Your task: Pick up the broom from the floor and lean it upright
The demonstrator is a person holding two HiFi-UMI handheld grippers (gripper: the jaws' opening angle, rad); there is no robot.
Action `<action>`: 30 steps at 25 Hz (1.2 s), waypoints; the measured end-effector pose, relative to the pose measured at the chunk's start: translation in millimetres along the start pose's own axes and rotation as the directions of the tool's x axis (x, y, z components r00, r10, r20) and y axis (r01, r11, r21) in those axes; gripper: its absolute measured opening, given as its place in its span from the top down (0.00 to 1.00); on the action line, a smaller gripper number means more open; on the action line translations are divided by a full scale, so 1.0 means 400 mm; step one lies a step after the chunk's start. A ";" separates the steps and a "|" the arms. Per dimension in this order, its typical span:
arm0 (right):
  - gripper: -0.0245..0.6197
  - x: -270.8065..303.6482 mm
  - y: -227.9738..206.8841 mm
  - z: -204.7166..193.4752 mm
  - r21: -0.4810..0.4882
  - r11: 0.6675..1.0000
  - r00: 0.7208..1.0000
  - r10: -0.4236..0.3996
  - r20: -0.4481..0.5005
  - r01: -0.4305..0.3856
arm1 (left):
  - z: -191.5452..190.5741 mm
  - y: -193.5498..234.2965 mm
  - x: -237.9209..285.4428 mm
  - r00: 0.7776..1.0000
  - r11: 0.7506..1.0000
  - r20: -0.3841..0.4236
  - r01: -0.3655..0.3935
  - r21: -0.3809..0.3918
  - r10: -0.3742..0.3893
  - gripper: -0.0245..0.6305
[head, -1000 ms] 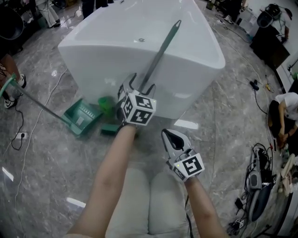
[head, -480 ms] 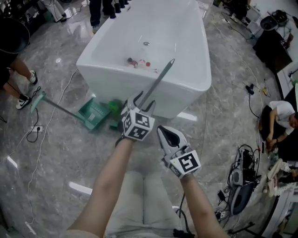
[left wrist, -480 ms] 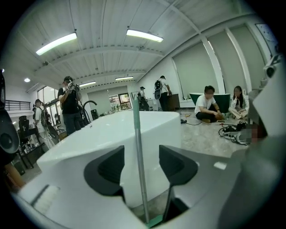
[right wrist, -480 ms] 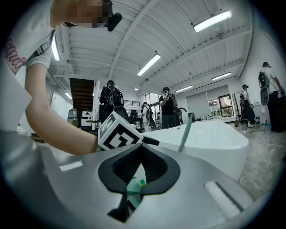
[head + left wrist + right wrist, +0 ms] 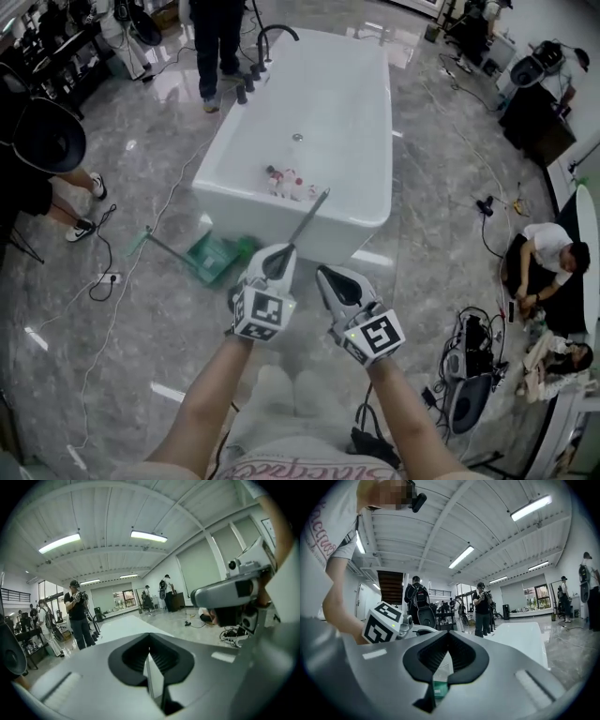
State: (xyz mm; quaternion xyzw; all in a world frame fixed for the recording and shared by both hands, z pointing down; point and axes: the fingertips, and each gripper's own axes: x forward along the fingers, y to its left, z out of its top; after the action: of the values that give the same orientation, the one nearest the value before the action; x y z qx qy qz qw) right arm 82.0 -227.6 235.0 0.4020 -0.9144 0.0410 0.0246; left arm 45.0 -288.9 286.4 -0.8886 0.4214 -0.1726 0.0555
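White bathtub, small red-and-white items inside; green dustpan beside it; left gripper, right gripper closed, empty

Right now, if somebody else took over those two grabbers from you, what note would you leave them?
Left gripper: shut, nothing in it. Right gripper: shut, nothing in it.
Broom: handle slants up against the bathtub's near wall, tip at the rim; its lower end is hidden behind the left gripper.
Green dustpan: on the floor, left of the broom.
Done: broom appears leaned and let go.
Left: probably just check it stays put.
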 end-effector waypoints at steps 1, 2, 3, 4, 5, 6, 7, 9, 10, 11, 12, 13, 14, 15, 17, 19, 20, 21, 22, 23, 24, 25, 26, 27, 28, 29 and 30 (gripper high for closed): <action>0.96 -0.009 0.015 0.035 -0.001 1.000 1.000 0.000 -0.002 0.000 | 0.048 0.000 -0.036 1.000 1.000 0.023 0.006 -0.006 -0.006 0.96; 0.96 -0.018 0.034 0.066 -0.002 1.000 1.000 0.001 -0.002 -0.001 | 0.094 0.000 -0.073 0.999 1.000 0.049 0.012 -0.014 -0.012 0.96; 0.96 -0.027 0.052 0.094 -0.005 1.000 1.000 0.002 0.003 -0.002 | 0.139 0.000 -0.110 0.997 0.999 0.079 0.020 -0.026 -0.018 0.96; 0.96 -0.038 0.068 0.123 -0.007 1.000 1.000 0.003 0.016 -0.003 | 0.182 -0.001 -0.144 0.993 0.999 0.113 0.031 -0.043 -0.026 0.96; 0.96 -0.048 0.080 0.152 -0.010 1.000 0.999 0.003 0.035 -0.002 | 0.222 -0.004 -0.172 0.988 0.997 0.149 0.045 -0.065 -0.035 0.96; 0.96 -0.059 0.088 0.180 -0.014 1.000 0.998 0.001 0.055 0.000 | 0.255 -0.007 -0.195 0.983 0.994 0.181 0.061 -0.088 -0.044 0.96; 0.96 -0.069 0.095 0.205 -0.020 1.000 0.997 -0.004 0.074 0.005 | 0.281 -0.010 -0.216 0.977 0.992 0.205 0.075 -0.107 -0.051 0.96; 0.96 -0.086 0.107 0.252 -0.033 0.999 0.995 -0.016 0.098 0.019 | 0.319 -0.013 -0.255 0.969 0.986 0.239 0.095 -0.135 -0.061 0.96; 0.96 -0.090 0.112 0.275 -0.040 0.999 0.994 -0.021 0.106 0.025 | 0.336 -0.011 -0.272 0.965 0.984 0.255 0.104 -0.145 -0.064 0.96; 0.96 -0.090 0.115 0.298 -0.046 0.998 0.993 -0.025 0.114 0.030 | 0.352 -0.007 -0.288 0.960 0.982 0.273 0.111 -0.151 -0.067 0.96; 0.96 -0.086 0.115 0.318 -0.051 0.998 0.992 -0.027 0.121 0.033 | 0.369 -0.001 -0.300 0.954 0.981 0.292 0.120 -0.154 -0.071 0.96; 0.96 -0.082 0.116 0.332 -0.056 0.998 0.992 -0.029 0.123 0.036 | 0.383 0.003 -0.310 0.948 0.980 0.309 0.128 -0.154 -0.076 0.96; 0.96 -0.078 0.117 0.338 -0.060 0.997 0.992 -0.032 0.118 0.040 | 0.393 0.005 -0.319 0.944 0.979 0.321 0.135 -0.152 -0.080 0.96; 0.96 -0.077 0.118 0.337 -0.067 0.997 0.993 -0.039 0.110 0.046 | 0.400 0.004 -0.326 0.940 0.979 0.330 0.139 -0.150 -0.083 0.96; 0.96 -0.075 0.124 0.330 -0.074 0.995 0.994 -0.056 0.095 0.063 | 0.408 0.001 -0.339 0.934 0.978 0.345 0.149 -0.149 -0.090 0.96; 0.96 -0.074 0.138 0.323 -0.063 0.995 0.993 -0.068 0.092 0.074 | 0.410 -0.001 -0.353 0.931 0.977 0.353 0.156 -0.149 -0.095 0.96; 0.96 -0.076 0.148 0.320 -0.059 0.995 0.993 -0.072 0.092 0.077 | 0.409 -0.003 -0.360 0.930 0.976 0.355 0.157 -0.151 -0.095 0.96; 0.96 -0.079 0.158 0.317 -0.058 0.995 0.993 -0.074 0.092 0.079 | 0.409 -0.005 -0.366 0.930 0.976 0.356 0.158 -0.152 -0.094 0.96; 0.96 -0.084 0.166 0.317 -0.063 0.995 0.993 -0.073 0.094 0.079 | 0.410 -0.008 -0.371 0.929 0.976 0.358 0.157 -0.151 -0.094 0.96; 0.96 -0.089 0.175 0.319 -0.073 0.994 0.993 -0.070 0.097 0.077 | 0.411 -0.010 -0.376 0.928 0.976 0.359 0.157 -0.148 -0.095 0.96; 0.96 -0.093 0.183 0.321 -0.085 0.994 0.993 -0.066 0.098 0.074 | 0.413 -0.011 -0.380 0.928 0.976 0.361 0.157 -0.147 -0.095 0.96; 0.96 -0.095 0.190 0.322 -0.093 0.993 0.993 -0.064 0.098 0.073 | 0.413 -0.010 -0.384 0.927 0.976 0.362 0.158 -0.150 -0.095 0.96; 0.96 -0.094 0.195 0.322 -0.097 0.993 0.993 -0.064 0.097 0.073 | 0.412 -0.007 -0.386 0.927 0.975 0.362 0.160 -0.153 -0.095 0.96; 0.96 -0.093 0.197 0.323 -0.097 0.992 0.993 -0.065 0.095 0.074 | 0.410 -0.005 -0.387 0.928 0.975 0.361 0.160 -0.156 -0.095 0.96; 0.96 -0.095 0.199 0.325 -0.096 0.993 0.993 -0.066 0.094 0.075 | 0.409 -0.005 -0.386 0.929 0.974 0.358 0.161 -0.160 -0.095 0.96; 0.96 -0.099 0.200 0.325 -0.095 0.993 0.993 -0.067 0.094 0.076 | 0.406 -0.009 -0.384 0.930 0.973 0.356 0.163 -0.163 -0.096 0.96; 0.96 -0.106 0.201 0.324 -0.095 0.993 0.993 -0.067 0.093 0.076 | 0.403 -0.014 -0.383 0.931 0.972 0.353 0.165 -0.167 -0.098 0.96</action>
State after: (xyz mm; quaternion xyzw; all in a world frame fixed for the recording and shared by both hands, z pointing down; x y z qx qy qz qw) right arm 49.7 -154.5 98.1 0.4343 -0.9005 -0.0229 0.0048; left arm 16.5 -175.1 97.4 -0.9325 0.3593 0.0227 0.0295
